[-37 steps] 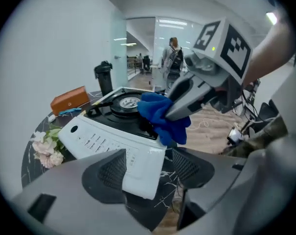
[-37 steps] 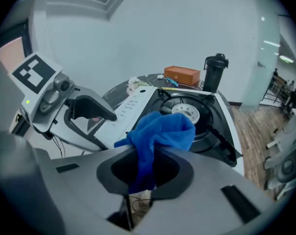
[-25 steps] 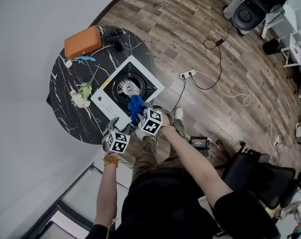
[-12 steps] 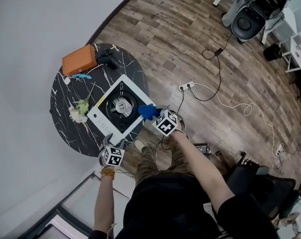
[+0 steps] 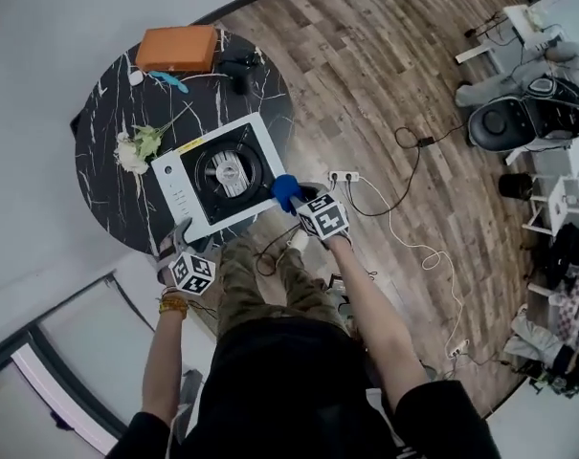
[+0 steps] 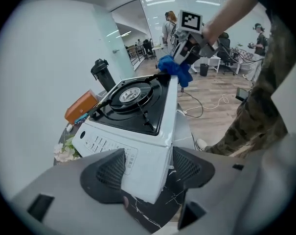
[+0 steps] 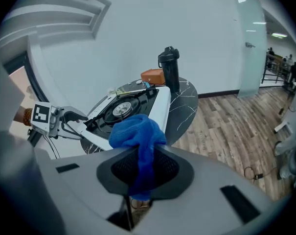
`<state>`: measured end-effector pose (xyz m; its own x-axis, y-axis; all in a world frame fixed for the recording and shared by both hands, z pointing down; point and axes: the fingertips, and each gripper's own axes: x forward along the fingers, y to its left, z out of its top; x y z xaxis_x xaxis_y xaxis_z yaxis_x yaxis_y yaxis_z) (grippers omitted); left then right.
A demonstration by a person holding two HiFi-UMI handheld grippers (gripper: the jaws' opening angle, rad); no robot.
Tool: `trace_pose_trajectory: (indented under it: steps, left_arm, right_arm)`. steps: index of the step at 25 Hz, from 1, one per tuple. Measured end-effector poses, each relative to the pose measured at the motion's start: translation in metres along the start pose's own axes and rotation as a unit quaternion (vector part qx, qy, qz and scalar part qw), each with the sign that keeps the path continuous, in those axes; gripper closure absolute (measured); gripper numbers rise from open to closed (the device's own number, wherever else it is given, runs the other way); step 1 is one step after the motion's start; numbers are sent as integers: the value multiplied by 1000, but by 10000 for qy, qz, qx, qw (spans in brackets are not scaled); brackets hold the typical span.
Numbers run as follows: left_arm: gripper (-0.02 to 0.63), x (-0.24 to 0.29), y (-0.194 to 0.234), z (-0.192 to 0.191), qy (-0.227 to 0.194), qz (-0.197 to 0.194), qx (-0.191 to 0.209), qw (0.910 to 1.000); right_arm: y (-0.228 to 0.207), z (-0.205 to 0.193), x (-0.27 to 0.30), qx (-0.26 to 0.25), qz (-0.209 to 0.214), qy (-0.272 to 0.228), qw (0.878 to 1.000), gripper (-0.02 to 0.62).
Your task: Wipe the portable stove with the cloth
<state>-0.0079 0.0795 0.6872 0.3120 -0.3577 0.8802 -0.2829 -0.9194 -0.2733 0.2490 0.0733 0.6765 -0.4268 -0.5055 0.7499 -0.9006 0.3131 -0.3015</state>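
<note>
Step in hand: wiping, at the rim.
- My right gripper [image 7: 145,168]: fingers clenched on soft blue cloth [image 7: 135,131], at the lower-right corner of the white portable stove [image 5: 186,187], mid-frame.
- My left gripper [image 6: 148,166]: fingers just opening, released, stove's near corner between them.
- Round black marble desk [image 5: 107,161].

Next, I judge: press cloth down, rub along casing.
</note>
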Motion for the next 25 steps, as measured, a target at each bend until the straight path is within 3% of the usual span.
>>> trace_pose_trajectory:
  steps: [5,10,16,19,22,25]
  left_arm:
    - [314,-4,1,-1,-185,-358,344,9986]
    - [317,-4,3,1,-290,-593,-56,9978]
    - [327,-6,4,2,-544,-618,-166,9965]
    - [327,-7,4,3,-613,-736,-319,9949]
    - [330,-8,6,6,-644,-838,-323,9939]
    - [330,-10,8,8,-704,-839,-243,9937]
  right_arm:
    - [4,1,1,-255,-53,560,9981,555]
    - [1,11,3,-649,-40,1026,9926,555]
    - [-10,93,12,-966,-249,703,9925,555]
    - [-20,128,52,-1219,-375,916,9876,555]
    - [-34,156,88,-1137,-447,1216,9850,555]
    - [-36,164,104,-1151,-306,1664,9788,555]
